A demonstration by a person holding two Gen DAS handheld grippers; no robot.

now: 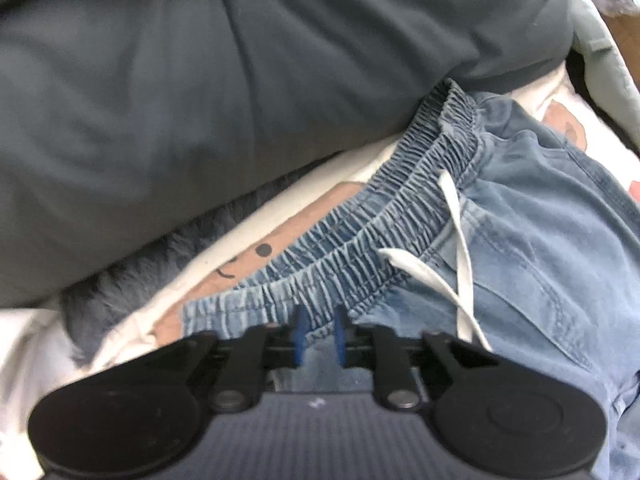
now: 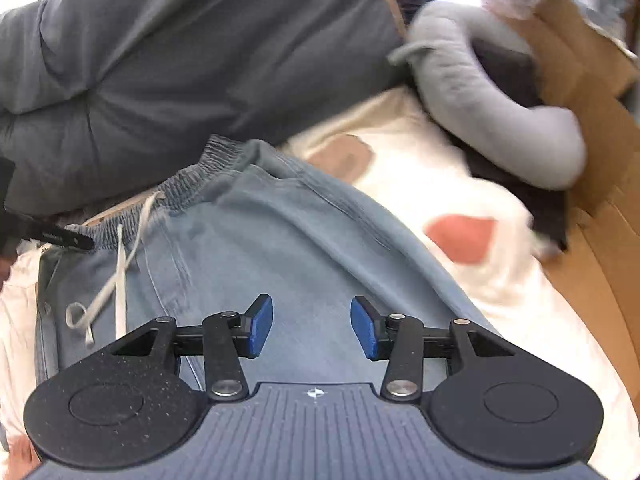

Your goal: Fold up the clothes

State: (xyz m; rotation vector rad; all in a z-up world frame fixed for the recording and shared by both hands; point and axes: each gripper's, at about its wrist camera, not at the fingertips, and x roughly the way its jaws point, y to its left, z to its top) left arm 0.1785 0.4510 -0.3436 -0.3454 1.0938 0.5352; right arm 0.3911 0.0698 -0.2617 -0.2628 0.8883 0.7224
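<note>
A pair of blue denim trousers (image 1: 532, 248) lies spread on a cream sheet (image 2: 452, 184) printed with brown and red shapes. Its gathered elastic waistband (image 1: 384, 216) runs on a slant through the left wrist view, with a white drawstring (image 1: 460, 248) crossing over the cloth just below it.

The left gripper (image 1: 320, 338) points steeply down at the near end of the waistband. Its jaws stand narrow, the two blue pads (image 1: 300, 336) a little apart with denim showing between them. That patch is soft and partly hidden by the gripper's body, so whether the pads press on the cloth or merely straddle it cannot be told for sure; they seem to stand just clear of it.

The right gripper (image 2: 312, 328) hangs over the flat middle of the trousers (image 2: 280, 240), its jaws about half wide, nothing between the blue pads (image 2: 262, 326) but the denim lying below them. In this view the waistband (image 2: 192, 184) sits up and to the left, the drawstring (image 2: 120, 264) trailing down in a loop, and a dark finger of the left gripper (image 2: 60, 238) touches the band's left end.

Beyond the waistband a large dark grey cushion (image 1: 240, 100) fills the upper part of both views. To the right lie a pale grey plush toy (image 2: 480, 92) and a brown cardboard box (image 2: 592, 120).
</note>
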